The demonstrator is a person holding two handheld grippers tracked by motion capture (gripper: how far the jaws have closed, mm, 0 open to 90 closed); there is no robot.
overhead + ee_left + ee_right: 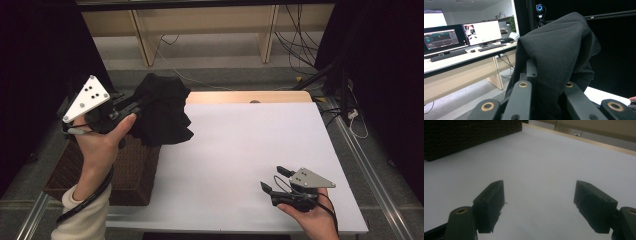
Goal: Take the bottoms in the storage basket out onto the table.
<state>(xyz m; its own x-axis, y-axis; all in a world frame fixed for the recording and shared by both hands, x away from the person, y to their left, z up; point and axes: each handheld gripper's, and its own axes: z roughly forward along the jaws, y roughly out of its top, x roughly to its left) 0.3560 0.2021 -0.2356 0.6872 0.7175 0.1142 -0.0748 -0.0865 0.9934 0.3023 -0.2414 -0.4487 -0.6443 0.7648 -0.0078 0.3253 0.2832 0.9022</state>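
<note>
Your left gripper point(134, 106) is clamped on a soft, limp black cloth garment point(165, 111), held bunched in the air above the dark woven basket point(131, 172). Light and floppy; grip thick folds. Your right gripper point(274, 180) rests with jaws apart over the white tabletop point(240, 150)

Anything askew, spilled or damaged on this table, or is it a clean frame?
Nothing stands out. The left gripper is shut on a bunched black cloth, held in the air above the wicker basket at the table's left edge. The right gripper rests open, with nothing between its jaws, on the white tabletop. No spill or damage shows.
</note>
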